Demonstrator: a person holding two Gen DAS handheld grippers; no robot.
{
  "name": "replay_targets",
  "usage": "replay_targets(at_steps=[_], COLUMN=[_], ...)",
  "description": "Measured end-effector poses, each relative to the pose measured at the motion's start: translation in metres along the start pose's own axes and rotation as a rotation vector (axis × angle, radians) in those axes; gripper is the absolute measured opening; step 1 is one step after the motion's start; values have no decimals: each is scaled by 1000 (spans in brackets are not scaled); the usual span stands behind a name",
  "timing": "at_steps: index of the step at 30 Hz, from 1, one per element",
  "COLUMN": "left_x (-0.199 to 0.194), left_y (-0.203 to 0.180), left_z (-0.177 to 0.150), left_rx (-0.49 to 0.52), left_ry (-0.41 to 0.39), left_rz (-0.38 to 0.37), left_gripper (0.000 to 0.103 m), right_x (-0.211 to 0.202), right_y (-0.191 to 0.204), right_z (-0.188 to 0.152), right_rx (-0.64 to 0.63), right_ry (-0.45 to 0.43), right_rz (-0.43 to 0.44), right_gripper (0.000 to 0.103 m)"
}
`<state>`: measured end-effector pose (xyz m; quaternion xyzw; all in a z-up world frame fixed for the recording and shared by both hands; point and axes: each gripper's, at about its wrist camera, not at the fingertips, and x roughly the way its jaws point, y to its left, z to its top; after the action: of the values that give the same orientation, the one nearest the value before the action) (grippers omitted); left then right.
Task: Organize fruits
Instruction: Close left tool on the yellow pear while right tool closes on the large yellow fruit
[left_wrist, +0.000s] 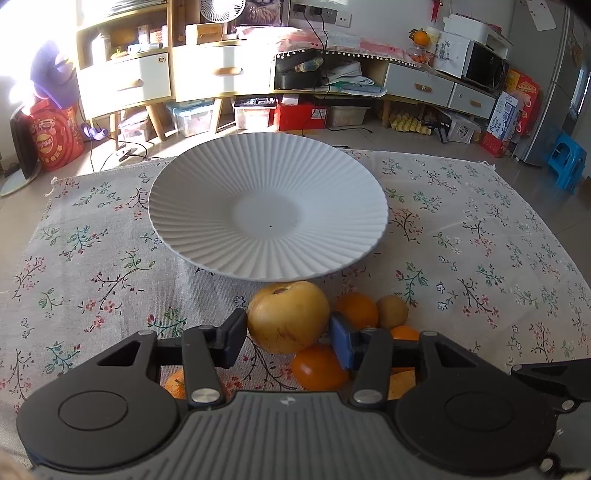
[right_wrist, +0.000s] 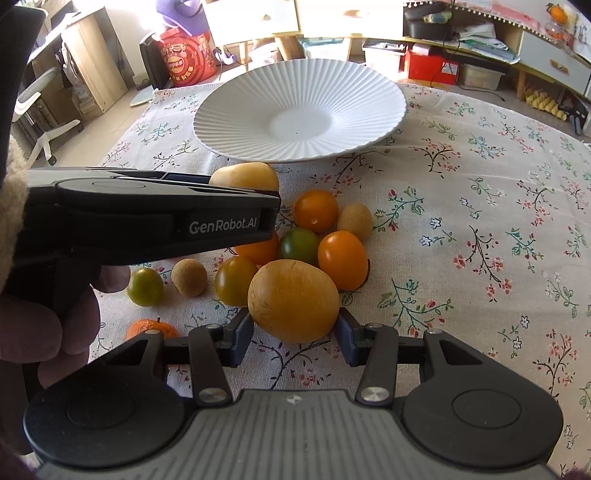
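Both tools grip fruit: left tool (left_wrist: 288, 334) one apple (left_wrist: 288, 315), right tool (right_wrist: 295, 332) one round yellow fruit (right_wrist: 293, 300).

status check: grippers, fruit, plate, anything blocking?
Left gripper shut on yellow apple. Right gripper shut on tan round fruit. White plate has no fruit on it. Small tomatoes clustered between grippers and plate.
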<state>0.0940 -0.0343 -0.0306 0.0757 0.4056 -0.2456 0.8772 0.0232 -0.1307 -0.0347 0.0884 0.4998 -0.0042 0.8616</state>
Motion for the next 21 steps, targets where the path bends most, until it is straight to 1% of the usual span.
replay_targets(at_steps=[8,15,17,21], left_x=[-7,-13,-14,-14], left_y=[2,7,9,11], left_z=[0,0,0,-1], left_rx=[-3,-9,-17,-29], left_ry=[6,4,10,18], left_rz=[9,15,20,31], left_gripper=[53,53,53,53], right_x=[-6,-12,-10,-5], right_y=[0,2,1,-2], right_z=[0,2,2,3], right_rx=[-12,-32,-31,-9], right_ry=[7,0,-3,-16], right_rz=[4,6,9,23], right_gripper=[43,39,42,50])
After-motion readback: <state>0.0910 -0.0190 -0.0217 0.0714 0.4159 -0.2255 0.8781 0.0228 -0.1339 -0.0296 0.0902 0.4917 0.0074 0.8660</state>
